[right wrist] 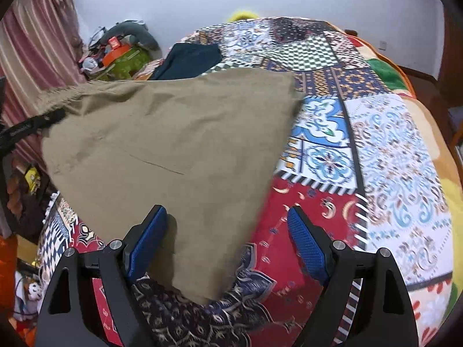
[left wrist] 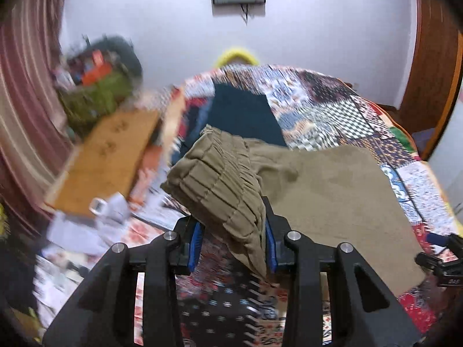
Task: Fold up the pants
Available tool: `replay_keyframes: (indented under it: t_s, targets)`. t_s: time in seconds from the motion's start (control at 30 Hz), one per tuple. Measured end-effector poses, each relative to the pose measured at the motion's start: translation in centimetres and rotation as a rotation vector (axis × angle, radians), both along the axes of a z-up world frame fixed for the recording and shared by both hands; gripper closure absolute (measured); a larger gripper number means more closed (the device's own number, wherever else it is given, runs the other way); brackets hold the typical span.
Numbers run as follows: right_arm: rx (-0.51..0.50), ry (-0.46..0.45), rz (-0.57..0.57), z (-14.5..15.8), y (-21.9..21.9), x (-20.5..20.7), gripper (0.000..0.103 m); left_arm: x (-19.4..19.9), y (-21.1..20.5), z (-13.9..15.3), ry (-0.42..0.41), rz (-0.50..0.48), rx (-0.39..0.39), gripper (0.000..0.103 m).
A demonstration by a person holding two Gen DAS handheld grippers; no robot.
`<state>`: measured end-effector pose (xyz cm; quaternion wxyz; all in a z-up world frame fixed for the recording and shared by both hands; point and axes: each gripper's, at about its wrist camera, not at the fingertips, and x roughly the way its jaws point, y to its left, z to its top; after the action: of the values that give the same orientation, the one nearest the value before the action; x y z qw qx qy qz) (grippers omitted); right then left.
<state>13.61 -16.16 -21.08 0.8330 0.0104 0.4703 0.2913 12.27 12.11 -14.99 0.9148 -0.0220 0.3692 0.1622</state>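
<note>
On the patchwork quilt (left wrist: 332, 110), left-wrist view: the left gripper (left wrist: 233, 244) clamps the gathered waistband of the khaki pants (left wrist: 220, 185), lifted off the bed. Right-wrist view: the right gripper (right wrist: 227, 243) stands wide, empty, over the pants' lower corner; a dark garment (right wrist: 191, 57) lies beyond.
</note>
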Motion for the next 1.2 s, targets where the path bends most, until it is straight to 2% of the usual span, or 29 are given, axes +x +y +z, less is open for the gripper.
replay_keyframes:
  t_s: [0.2, 0.33, 0.53, 0.7, 0.97, 1.03, 1.13, 1.2]
  targets:
    - [-0.002, 0.011, -0.003, -0.7, 0.0, -0.4, 0.020, 0.0, -2.7, 2.8, -0.071, -0.087, 0.054, 0.068]
    - [0.013, 0.022, -0.013, -0.8, -0.2, -0.4, 0.020, 0.7, -6.3, 4.1, -0.104, -0.202, 0.072, 0.068]
    - [0.016, 0.020, -0.019, -0.8, -0.2, -0.5, 0.020, 2.3, -9.5, 5.2, -0.106, -0.342, -0.061, 0.069]
    - [0.020, 0.018, -0.023, -0.7, -0.2, -0.7, 0.020, 3.7, -11.6, 4.8, -0.065, -0.450, -0.194, 0.069]
    - [0.030, 0.021, -0.028, -0.7, -0.3, -0.7, 0.020, 4.3, -14.4, 2.6, 0.050, -0.559, -0.264, 0.069]
    - [0.031, 0.021, -0.029, -0.7, -0.2, -0.8, 0.020, 4.4, -14.8, 2.1, 0.079, -0.576, -0.278, 0.065]
    - [0.033, 0.019, -0.030, -0.5, -0.2, -0.8, 0.020, 4.1, -15.4, 1.6, 0.108, -0.602, -0.282, 0.054]
    - [0.038, 0.017, -0.032, -0.3, -0.3, -0.9, 0.020, 3.8, -15.2, 1.6, 0.108, -0.609, -0.279, 0.039]
